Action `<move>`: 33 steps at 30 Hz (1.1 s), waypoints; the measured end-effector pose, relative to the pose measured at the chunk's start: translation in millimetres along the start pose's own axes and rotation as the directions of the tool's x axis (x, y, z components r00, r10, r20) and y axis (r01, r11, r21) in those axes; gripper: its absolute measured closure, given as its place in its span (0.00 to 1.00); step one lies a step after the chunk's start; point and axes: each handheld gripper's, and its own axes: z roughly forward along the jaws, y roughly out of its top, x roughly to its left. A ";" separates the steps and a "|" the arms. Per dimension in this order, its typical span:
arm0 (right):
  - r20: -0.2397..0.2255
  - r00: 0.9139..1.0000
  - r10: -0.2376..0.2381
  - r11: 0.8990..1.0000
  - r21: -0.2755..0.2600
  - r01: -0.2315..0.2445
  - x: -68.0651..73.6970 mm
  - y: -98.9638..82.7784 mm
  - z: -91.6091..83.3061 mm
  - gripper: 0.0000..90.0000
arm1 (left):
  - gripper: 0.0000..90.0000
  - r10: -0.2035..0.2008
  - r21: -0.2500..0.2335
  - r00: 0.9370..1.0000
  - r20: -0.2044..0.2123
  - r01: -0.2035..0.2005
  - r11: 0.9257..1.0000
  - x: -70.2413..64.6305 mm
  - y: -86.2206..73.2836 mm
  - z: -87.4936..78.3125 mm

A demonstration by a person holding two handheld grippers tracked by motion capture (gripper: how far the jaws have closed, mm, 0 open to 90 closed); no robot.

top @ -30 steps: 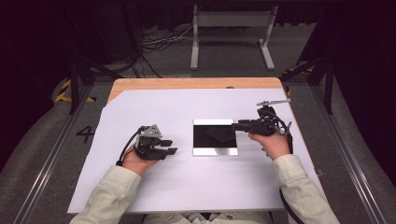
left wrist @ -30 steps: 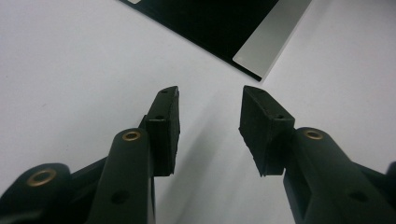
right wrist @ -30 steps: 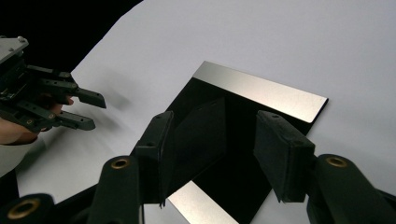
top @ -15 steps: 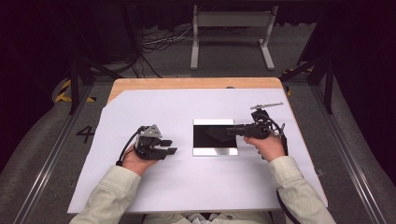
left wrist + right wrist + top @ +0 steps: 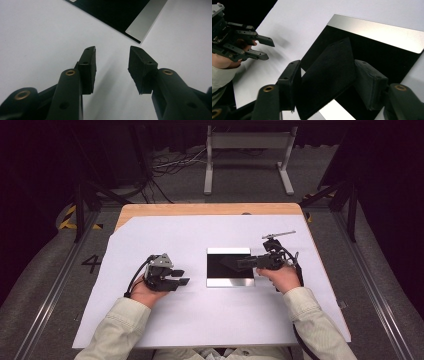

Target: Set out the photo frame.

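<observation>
A black square plate (image 5: 222,275) with silver strips along two edges lies on the white sheet (image 5: 200,320); it also shows as the plate (image 5: 382,55) and as the plate (image 5: 112,12). My right gripper (image 5: 241,263) reaches over its right part. A flat black square pad (image 5: 329,75) sits tilted between the right gripper (image 5: 327,65) jaws, which have just been opening and now stand wide around it. My left gripper (image 5: 182,277) rests on the sheet left of the plate, open and empty. It appears again as the left gripper (image 5: 112,62) and the left gripper (image 5: 265,47).
The white sheet covers a wooden tabletop (image 5: 200,209). A metal stand (image 5: 247,155) and cables (image 5: 170,165) lie on the floor beyond the table. Rails (image 5: 50,290) run along the floor on both sides.
My right gripper has moved left and lower, from beside the plate's right edge to over the plate, with its jaws wider. The left hand has stayed put.
</observation>
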 end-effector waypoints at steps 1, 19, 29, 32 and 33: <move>0.000 1.000 0.000 1.000 0.000 0.000 0.0 0.0 0.0 0.44 | 0.64 0.000 0.000 1.000 0.000 0.000 1.000 0.0 0.0 0.0; -0.031 0.998 0.052 0.997 0.050 -0.050 -1.0 0.2 3.9 0.49 | 0.65 0.003 0.001 1.000 0.002 -0.003 1.000 -0.2 0.2 0.0; -0.017 0.998 0.064 0.996 0.062 -0.063 0.7 2.6 1.8 0.56 | 0.64 0.001 0.002 1.000 0.002 -0.001 1.000 0.1 0.0 0.1; -0.016 0.999 0.049 0.997 0.066 -0.048 2.3 3.2 0.1 0.59 | 0.64 0.001 0.003 1.000 0.002 -0.001 1.000 0.0 0.0 0.1; -0.017 0.999 0.037 0.997 0.070 -0.036 3.1 3.5 -0.9 0.60 | 0.64 -0.002 0.003 1.000 0.002 0.002 1.000 -0.3 -0.1 0.3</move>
